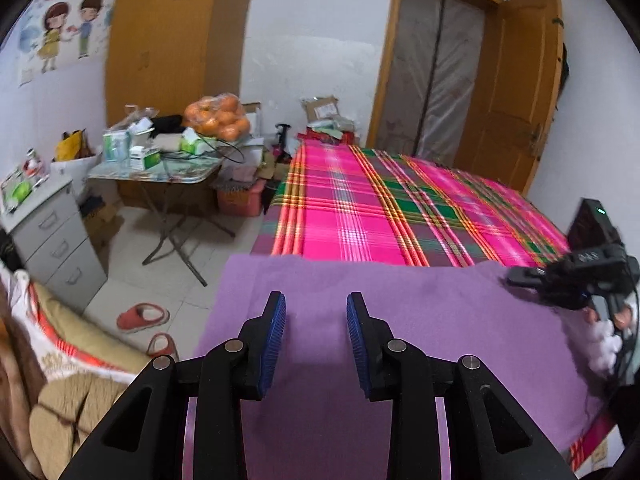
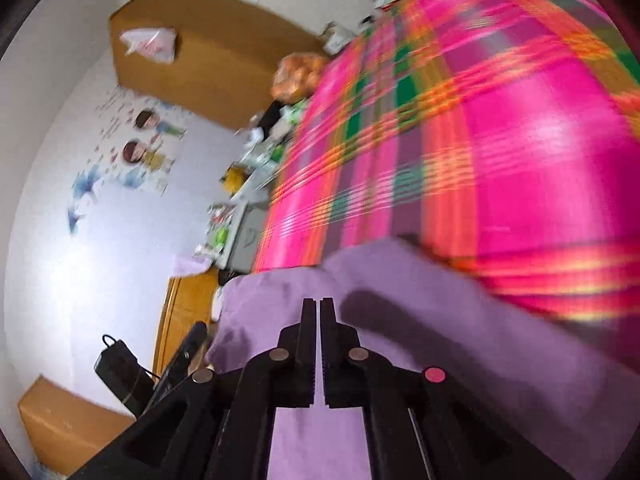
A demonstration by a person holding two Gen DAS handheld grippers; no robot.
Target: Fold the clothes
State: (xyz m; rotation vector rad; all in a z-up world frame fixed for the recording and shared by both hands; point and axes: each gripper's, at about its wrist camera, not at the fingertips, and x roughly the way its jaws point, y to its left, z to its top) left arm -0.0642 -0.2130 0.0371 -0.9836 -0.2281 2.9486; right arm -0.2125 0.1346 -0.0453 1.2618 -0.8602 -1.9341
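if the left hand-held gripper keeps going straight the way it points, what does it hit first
Most likely the purple cloth: the left hand-held gripper is open just above it, angled down toward it. Beyond lies the plaid bed sheet, though depth is unclear.

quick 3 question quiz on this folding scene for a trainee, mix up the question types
1. True or false: the left gripper has its jaws spread open above the purple garment.
2. What does the purple garment lie on? A) the folding table B) the plaid bed sheet C) the floor
3. Fill in: the right gripper has its jaws nearly ____, with only a thin gap between them.

Key
1. True.
2. B.
3. Closed. In the right wrist view it is too blurred to tell whether fabric is pinched between them.
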